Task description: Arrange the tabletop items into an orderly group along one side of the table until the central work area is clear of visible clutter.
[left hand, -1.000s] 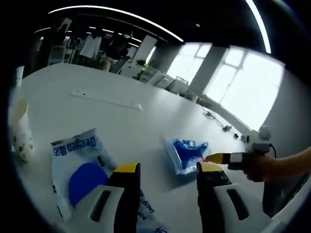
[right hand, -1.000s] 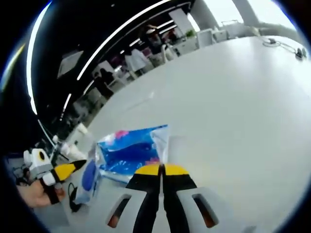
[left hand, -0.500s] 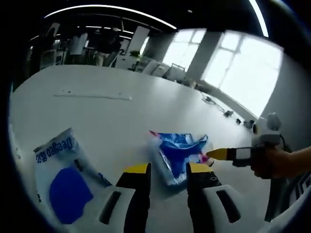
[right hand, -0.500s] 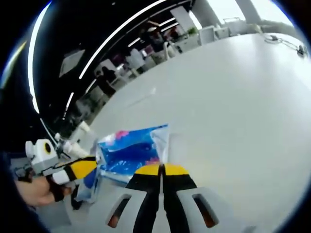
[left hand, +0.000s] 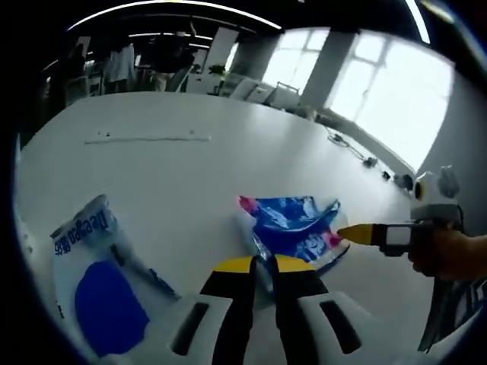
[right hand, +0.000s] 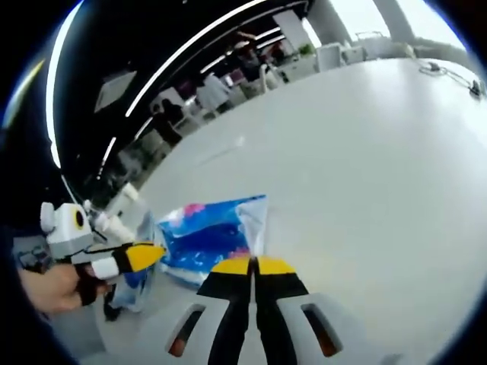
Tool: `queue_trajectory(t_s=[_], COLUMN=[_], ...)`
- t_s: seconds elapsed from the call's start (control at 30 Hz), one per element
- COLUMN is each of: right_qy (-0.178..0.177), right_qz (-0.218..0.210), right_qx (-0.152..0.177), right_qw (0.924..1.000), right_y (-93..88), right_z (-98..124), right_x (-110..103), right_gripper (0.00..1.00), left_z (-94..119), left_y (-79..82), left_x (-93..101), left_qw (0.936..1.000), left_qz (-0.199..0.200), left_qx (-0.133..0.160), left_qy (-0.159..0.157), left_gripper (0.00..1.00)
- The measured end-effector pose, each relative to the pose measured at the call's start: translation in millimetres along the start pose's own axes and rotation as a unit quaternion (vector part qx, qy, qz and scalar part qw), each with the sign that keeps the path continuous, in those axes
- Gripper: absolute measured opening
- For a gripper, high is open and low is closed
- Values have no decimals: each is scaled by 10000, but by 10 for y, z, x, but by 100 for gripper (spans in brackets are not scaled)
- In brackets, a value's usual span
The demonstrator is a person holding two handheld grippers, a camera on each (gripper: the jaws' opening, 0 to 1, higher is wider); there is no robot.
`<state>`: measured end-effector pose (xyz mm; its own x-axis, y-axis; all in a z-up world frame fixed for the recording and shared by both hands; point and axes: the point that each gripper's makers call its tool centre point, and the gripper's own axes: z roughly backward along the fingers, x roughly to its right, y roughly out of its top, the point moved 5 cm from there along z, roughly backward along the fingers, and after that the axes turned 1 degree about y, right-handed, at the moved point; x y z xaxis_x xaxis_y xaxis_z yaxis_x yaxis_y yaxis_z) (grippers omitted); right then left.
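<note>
The crinkly blue plastic snack packet with pink corners [left hand: 293,228] lies flat mid-table, and in the left gripper view my left gripper [left hand: 262,268] has its jaws nearly together on the packet's near edge, so I reckon I'm grabbing it to drag it aside. My right gripper [left hand: 344,233] pinches the far corner. A white pouch with a blue oval and blue lettering [left hand: 95,285] lies flat to the left; can't tell what's inside. In the right gripper view, my jaws are fully closed on the packet's edge [right hand: 213,232], with the left gripper [right hand: 156,252] at its other end.
</note>
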<state>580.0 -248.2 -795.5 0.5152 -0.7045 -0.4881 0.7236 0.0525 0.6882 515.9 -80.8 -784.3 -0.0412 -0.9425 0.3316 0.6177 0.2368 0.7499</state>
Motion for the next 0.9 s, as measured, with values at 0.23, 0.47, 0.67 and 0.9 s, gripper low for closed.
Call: queue_trajectory(t_s=[0.23,0.47,0.67,0.9], right_qy=[-76,-161,-169,-183], right_qz=[78,88,127,217], right_qx=[-53,-24,-54,-95], right_qw=[9999,9998,9998,9996], right_y=[-16,3,-3,-20], right_z=[2,-3,-23,-22], right_x=[26,70,55,64], right_gripper=[0,0,0,0], left_z=[-51,-88,-90,-98], left_y=[-27,-23,-53,-64], left_x=[-23,-1,-5,-19], left_qw=[9998,9997,9996,9995], left_qz=[186,259,255,275], left_qx=[-72,-33,-100,-136], left_qy=[38,-12,14,39], left_gripper=[3,3,3,3])
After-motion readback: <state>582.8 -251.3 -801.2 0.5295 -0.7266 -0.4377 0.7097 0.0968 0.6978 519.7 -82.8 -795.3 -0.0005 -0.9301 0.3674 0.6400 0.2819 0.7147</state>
